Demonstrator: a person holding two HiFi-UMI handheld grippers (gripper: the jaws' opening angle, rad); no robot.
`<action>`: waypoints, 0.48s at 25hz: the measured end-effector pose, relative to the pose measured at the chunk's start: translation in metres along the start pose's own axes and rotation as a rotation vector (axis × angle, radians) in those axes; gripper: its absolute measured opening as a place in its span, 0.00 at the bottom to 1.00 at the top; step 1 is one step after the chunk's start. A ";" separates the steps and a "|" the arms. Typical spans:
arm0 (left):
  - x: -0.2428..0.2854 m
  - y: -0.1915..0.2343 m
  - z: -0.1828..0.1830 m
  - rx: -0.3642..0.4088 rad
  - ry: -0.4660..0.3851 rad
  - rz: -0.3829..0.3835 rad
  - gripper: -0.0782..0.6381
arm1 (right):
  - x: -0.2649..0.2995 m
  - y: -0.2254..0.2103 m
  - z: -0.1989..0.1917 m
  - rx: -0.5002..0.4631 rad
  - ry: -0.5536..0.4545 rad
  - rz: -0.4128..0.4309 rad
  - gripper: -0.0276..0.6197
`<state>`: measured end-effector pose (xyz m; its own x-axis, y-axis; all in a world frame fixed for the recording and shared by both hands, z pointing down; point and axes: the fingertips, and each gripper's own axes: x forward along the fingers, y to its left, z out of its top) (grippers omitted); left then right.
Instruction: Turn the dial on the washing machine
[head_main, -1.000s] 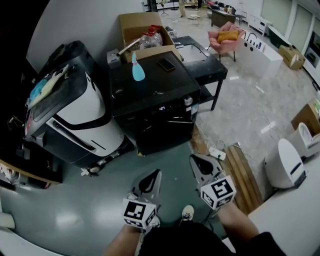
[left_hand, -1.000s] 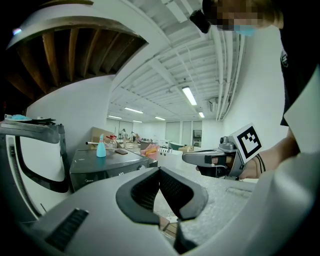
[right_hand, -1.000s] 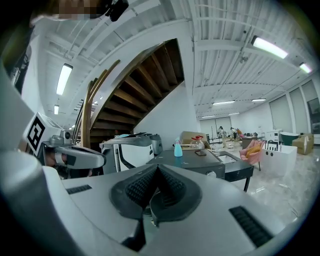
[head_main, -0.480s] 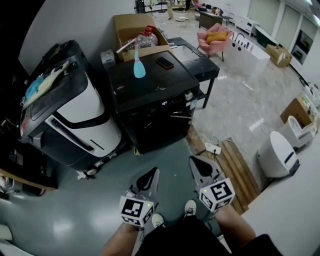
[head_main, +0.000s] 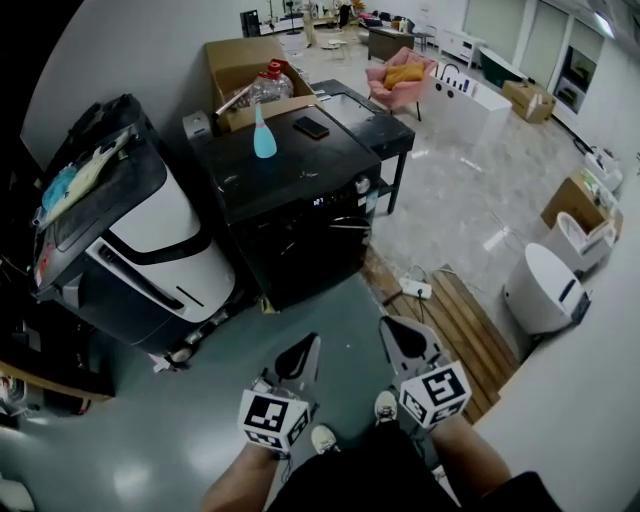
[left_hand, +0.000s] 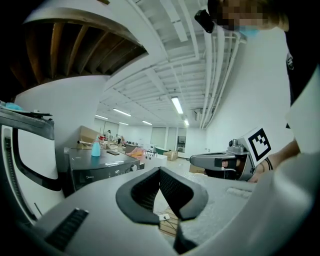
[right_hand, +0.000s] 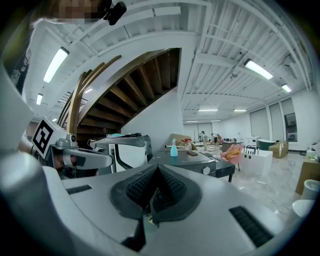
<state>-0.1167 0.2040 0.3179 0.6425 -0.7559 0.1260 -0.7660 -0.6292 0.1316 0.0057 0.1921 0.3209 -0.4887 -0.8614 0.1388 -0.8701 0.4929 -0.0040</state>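
The black washing machine stands ahead of me, its small silver dial at the right end of the front panel. The dial also shows in the left gripper view and the right gripper view, far from both. My left gripper and right gripper are held side by side over the grey floor, well short of the machine. Both are shut with nothing between the jaws. Seen from their own cameras, the left gripper and right gripper point roughly level toward the machine.
A blue spray bottle and a phone lie on the machine's top. A white-and-black appliance leans at its left. A black table adjoins its right. A power strip, wooden boards and a white bin are on the floor at right.
The washing machine has shifted left in the head view and more floor shows at right as I moved sideways. Both grippers kept their place before me and stayed shut.
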 end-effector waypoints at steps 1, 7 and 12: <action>-0.003 -0.002 0.000 0.001 0.001 -0.005 0.12 | -0.003 0.003 0.000 -0.001 -0.003 -0.004 0.04; -0.019 -0.006 -0.004 0.008 0.003 -0.027 0.12 | -0.016 0.021 -0.001 0.003 -0.023 -0.022 0.04; -0.028 -0.008 -0.005 0.009 0.002 -0.037 0.12 | -0.022 0.030 -0.003 0.003 -0.019 -0.030 0.04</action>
<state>-0.1283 0.2311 0.3185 0.6701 -0.7319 0.1232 -0.7421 -0.6580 0.1274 -0.0099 0.2259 0.3206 -0.4635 -0.8780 0.1198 -0.8845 0.4665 -0.0033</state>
